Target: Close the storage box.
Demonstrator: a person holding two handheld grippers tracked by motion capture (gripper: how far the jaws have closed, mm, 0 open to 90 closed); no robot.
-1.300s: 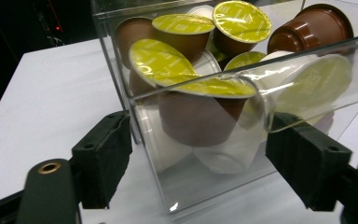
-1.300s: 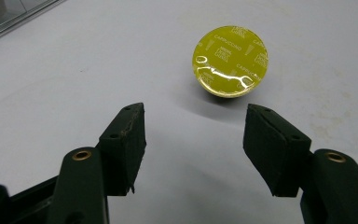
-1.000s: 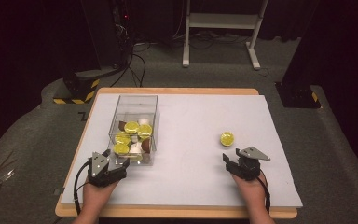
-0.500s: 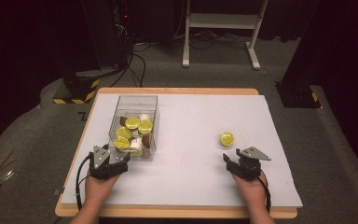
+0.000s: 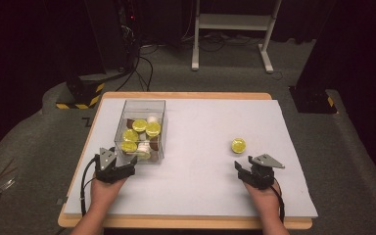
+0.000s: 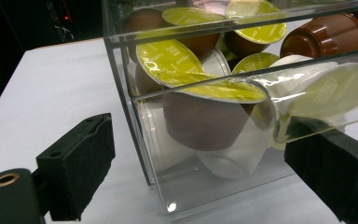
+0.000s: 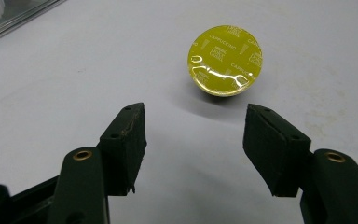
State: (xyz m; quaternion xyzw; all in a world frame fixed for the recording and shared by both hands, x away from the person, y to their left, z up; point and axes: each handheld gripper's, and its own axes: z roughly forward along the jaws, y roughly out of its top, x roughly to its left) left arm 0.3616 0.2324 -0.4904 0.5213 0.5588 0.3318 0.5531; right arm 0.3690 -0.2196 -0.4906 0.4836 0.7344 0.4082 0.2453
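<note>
Your left gripper (image 5: 127, 164) gaping at the clear box (image 6: 135, 116) corner, gripping nothing, your right gripper (image 7: 193, 140) apart, empty, facing the yellow capsule (image 7: 224, 59)

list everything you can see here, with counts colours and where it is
clear plastic box: 1, transparent, table's left part
coffee capsules: several, yellow-green foil lids, brown or white bodies, piled in the box
lone foil-lidded capsule: 1, yellow-green, table's right part
table: 1, white top, wooden edge
metal frame: 1, white, floor behind
left hand-held gripper: 1, black, jaws just been opening, box corner between them, unpressed
right hand-held gripper: 1, black, open, just short of the lone capsule
</note>
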